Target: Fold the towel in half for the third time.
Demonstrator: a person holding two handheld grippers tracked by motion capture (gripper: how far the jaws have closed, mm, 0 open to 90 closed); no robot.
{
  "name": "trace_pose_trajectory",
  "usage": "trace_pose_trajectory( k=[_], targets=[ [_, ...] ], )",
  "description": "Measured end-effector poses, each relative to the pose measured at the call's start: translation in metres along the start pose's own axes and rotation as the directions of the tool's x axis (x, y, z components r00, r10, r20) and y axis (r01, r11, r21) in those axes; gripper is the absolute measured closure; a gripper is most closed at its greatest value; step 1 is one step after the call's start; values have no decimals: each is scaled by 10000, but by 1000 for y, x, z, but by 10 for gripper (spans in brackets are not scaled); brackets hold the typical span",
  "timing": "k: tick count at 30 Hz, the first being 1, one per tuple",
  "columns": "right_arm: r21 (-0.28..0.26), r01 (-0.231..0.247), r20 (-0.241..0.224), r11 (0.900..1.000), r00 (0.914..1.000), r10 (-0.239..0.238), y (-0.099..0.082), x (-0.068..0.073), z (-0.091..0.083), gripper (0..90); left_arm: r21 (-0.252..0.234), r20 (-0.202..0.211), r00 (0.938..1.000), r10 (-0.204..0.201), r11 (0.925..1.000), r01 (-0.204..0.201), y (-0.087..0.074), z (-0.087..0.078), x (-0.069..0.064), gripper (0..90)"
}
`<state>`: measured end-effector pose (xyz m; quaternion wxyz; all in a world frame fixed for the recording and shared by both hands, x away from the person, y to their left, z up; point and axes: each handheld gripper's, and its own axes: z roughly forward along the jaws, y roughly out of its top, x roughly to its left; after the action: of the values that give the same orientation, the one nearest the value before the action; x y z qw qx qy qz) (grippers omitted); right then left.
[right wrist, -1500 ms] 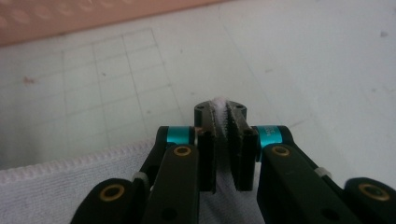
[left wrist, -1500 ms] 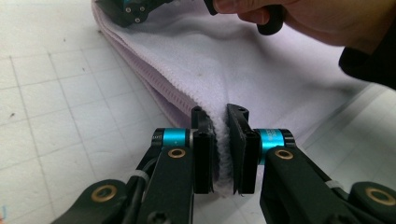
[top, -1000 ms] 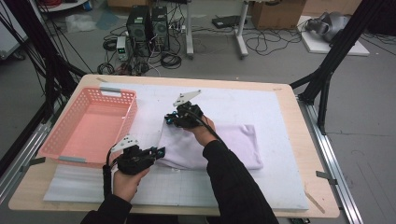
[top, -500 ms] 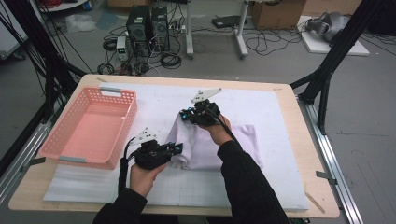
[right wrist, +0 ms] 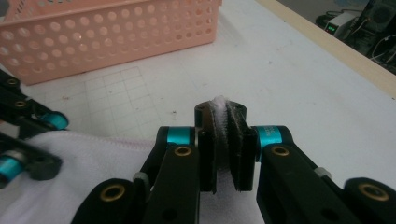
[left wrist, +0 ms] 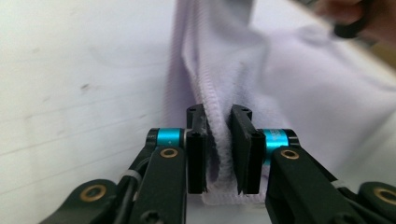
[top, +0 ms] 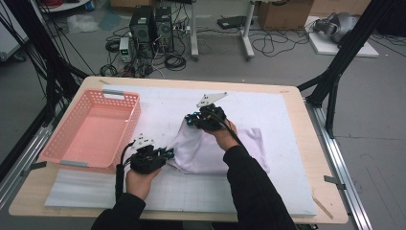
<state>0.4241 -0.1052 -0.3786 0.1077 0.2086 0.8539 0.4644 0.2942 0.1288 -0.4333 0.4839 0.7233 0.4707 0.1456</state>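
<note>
Two tools pinching cloth (top: pixel 206 148); left tool (left wrist: pixel 219 151) hem | right tool (right wrist: pixel 223 140) edge

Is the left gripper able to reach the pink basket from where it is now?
Probably yes: the left gripper is beside the pink basket, nothing between them. But it is shut on the white cloth, so the cloth would come along.
</note>
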Motion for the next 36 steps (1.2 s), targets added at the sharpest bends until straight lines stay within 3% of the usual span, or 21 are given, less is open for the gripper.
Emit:
trace_pose_trajectory(
  k=[4, 7, 11, 15, 17, 18, 19, 22, 25, 29, 31, 36],
  targets=[
    [70, -6, -24, 10000, 10000, 6, 0, 0, 3, 837, 742, -750, 9968, 274, 9970, -218, -5, 9, 1, 517],
    [141, 8, -52, 9999, 10000, -7, 0, 2, 4, 837, 934, -1243, 9907, 556, 9947, -441, -8, 12, 1, 411],
    [127, 46, -60, 9999, 10000, -45, 0, 2, 5, 837, 1160, -1073, 9904, 868, 9905, -742, -11, 18, 1, 381],
    [141, 57, -59, 9999, 10000, -56, 0, 2, 5, 836, 1170, -902, 9908, 1005, 9891, -896, -11, 18, 1, 425],
    [126, 93, -39, 9999, 9999, -92, 1, 2, 5, 837, 1142, -323, 9902, 1358, 9847, -1313, -12, 18, -3, 564],
    [121, 62, -40, 9999, 10000, -62, 1, 2, 5, 836, 1140, -374, 9844, 1719, 9794, -1667, -13, 18, -6, 671],
    [116, 78, -38, 9999, 10000, -77, 1, 2, 5, 836, 1122, -302, 9829, 1816, 9778, -1772, -14, 18, -7, 702],
    [108, 80, -43, 9999, 10000, -80, 1, 3, 5, 837, 1156, -93, 9924, 1225, 9859, -1207, -12, 18, -2, 749],
    [89, 70, -64, 9999, 10000, -69, 2, 5, 5, 836, 1146, -77, 9934, 1141, 9870, -1125, -12, 18, -2, 797],
    [114, 107, -26, 9999, 9999, -107, 2, 4, 4, 836, 929, 220, 9989, 423, 9947, -441, -11, 15, 4, 817],
    [35, 75, -22, 10000, 10000, -74, 3, 4, 1, 836, 681, 584, 9983, -21, 9977, -19, -10, 11, 5, 817],
    [-116, -12, 37, 9999, 10000, 12, 3, -1, -9, 835, 234, 1227, 9914, -452, 9988, 426, -5, 2, 0, 817]
  ],
)
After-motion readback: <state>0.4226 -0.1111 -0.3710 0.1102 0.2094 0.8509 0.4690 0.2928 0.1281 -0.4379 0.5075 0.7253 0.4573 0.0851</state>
